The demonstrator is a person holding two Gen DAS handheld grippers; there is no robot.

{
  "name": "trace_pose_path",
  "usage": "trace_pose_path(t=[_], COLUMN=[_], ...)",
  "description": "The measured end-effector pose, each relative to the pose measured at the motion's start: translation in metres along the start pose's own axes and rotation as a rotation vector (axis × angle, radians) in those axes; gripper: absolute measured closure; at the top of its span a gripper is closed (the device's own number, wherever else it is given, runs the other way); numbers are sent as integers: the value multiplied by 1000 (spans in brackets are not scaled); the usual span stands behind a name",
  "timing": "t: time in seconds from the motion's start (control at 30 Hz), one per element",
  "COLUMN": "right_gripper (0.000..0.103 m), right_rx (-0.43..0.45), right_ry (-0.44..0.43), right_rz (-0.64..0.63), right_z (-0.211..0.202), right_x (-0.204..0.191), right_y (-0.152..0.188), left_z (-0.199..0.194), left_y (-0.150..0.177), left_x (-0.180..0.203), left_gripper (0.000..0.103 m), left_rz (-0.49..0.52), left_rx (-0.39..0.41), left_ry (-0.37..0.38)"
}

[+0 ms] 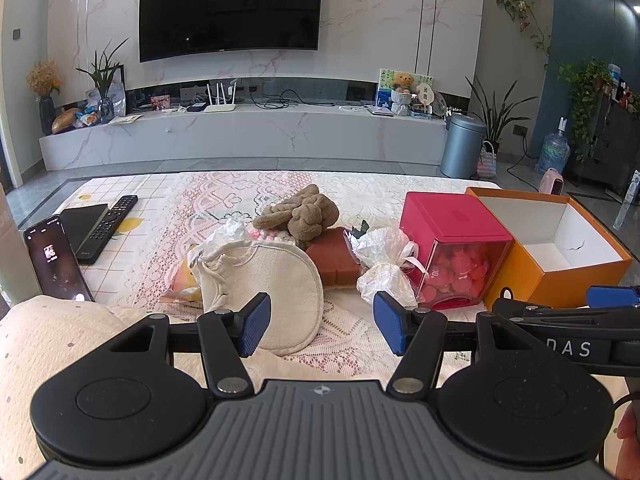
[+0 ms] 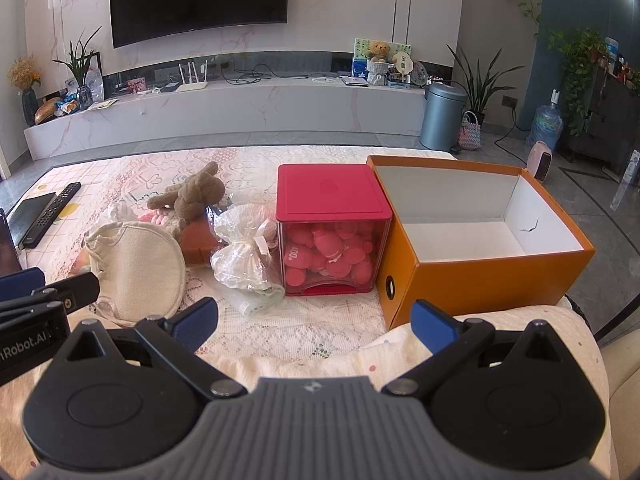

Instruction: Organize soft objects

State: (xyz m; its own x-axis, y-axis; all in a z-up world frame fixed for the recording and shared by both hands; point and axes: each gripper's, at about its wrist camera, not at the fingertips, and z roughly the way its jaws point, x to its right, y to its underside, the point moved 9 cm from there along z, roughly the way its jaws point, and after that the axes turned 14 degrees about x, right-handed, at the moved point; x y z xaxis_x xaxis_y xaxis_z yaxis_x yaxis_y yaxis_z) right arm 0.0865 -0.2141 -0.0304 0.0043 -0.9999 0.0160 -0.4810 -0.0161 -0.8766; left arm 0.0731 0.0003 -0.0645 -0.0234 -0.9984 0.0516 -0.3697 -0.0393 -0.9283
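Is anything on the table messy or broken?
The soft things sit in a jumbled heap: the brown plush toy lies on top, the cream pouch leans in front. The orange box has nothing inside and shows a small dark crack-like mark on its inner wall.

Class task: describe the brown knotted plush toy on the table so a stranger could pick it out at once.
Start at the big orange box on the table's right, then pass left over the red-lidded cube. In the pile beyond, the brown knotted plush toy lies on top at the back. Unlike the flat cream pouch and crinkly clear bag, it is fuzzy, brown and knotted.
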Motion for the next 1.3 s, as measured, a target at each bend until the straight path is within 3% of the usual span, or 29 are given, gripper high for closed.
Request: trace_pose_path(t=[0.57,0.83,0.93,1.0,1.07,1.3], right_gripper=[3,3,3,6,17,33], right_rx=[-2,32,8,-8,-27,-72], right_ry=[-3,-128,-154,-174,-182,-246], right_rz=[-31,-55,-88,-103,-121,-150], right_z=[4,25,39,49,60,98], right_x=[-6,-25,-34,-43,-50,-74], right_y=[0,-9,-10,-8,-6,0], left_z=[6,23,34,42,52,84], left_y=[2,5,8,11,13,22], left_x=[0,-11,-17,-22,-26,-58], left_gripper=[33,37,38,39,41,42], left_rz=[-7,-8,-5,-7,-14,-67], left_rx=[-34,-78,-106,-125,-147,-219], left_ry=[15,24,16,13,13,-7])
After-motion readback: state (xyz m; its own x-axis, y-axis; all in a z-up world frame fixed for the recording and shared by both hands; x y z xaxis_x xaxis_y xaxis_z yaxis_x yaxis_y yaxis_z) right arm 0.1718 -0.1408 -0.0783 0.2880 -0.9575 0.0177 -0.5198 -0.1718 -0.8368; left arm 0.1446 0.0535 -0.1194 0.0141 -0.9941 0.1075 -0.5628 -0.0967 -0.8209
